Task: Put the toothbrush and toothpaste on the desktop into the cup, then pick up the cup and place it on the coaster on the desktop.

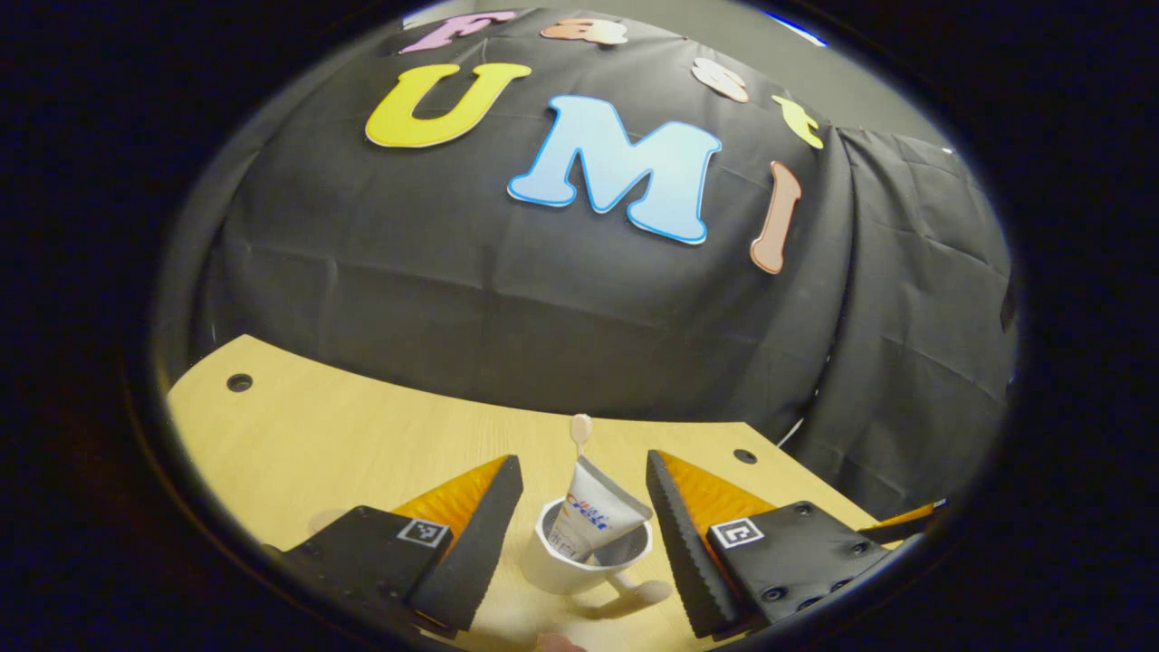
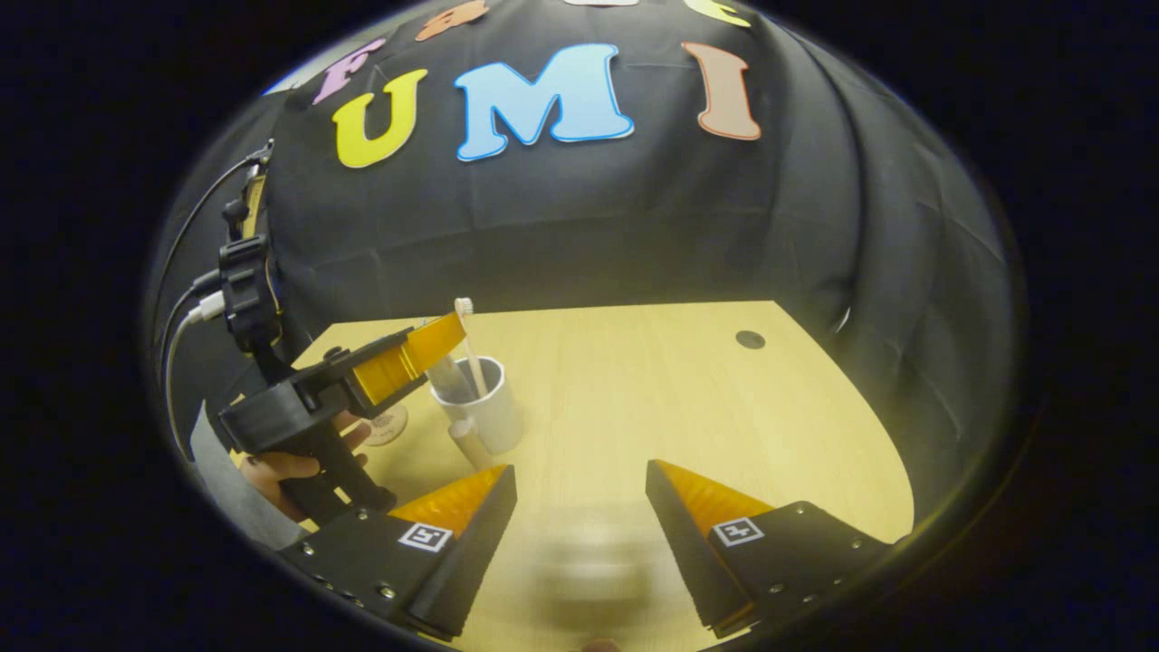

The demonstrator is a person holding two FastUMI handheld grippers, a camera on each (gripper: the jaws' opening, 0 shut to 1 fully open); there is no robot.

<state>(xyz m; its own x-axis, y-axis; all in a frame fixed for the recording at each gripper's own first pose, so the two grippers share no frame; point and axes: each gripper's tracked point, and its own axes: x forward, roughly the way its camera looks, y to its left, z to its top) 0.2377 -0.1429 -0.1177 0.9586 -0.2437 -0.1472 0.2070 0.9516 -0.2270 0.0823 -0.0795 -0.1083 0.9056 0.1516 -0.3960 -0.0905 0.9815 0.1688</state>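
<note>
- Between the left gripper's (image 1: 584, 534) spread fingers stood one white handled cup (image 1: 579, 566) on the wooden desktop (image 1: 344, 444); neither finger touched it, so that claw was released.
- One toothpaste tube (image 1: 593, 521) leaned inside the cup, and one toothbrush (image 1: 580, 433) rose behind it, bristle head up.
- From the right gripper view, the cup (image 2: 489, 407) sat near the desktop's (image 2: 688, 398) left edge, with the left gripper (image 2: 398, 362) just beside its rim and a hand (image 2: 290, 466) holding that tool.
- A round coaster (image 2: 387, 424) lay just left of the cup, partly hidden behind the left gripper.
- Right gripper (image 2: 579, 534) hung released over bare wood; wide open desktop stretched to its front and right.
- Two small dark holes marked the desktop's far corners in the left gripper view.
- A blurred patch lay between the right gripper's fingers; I could not tell what it was.
- Whether the toothbrush's handle reached the cup's bottom stayed hidden.
</note>
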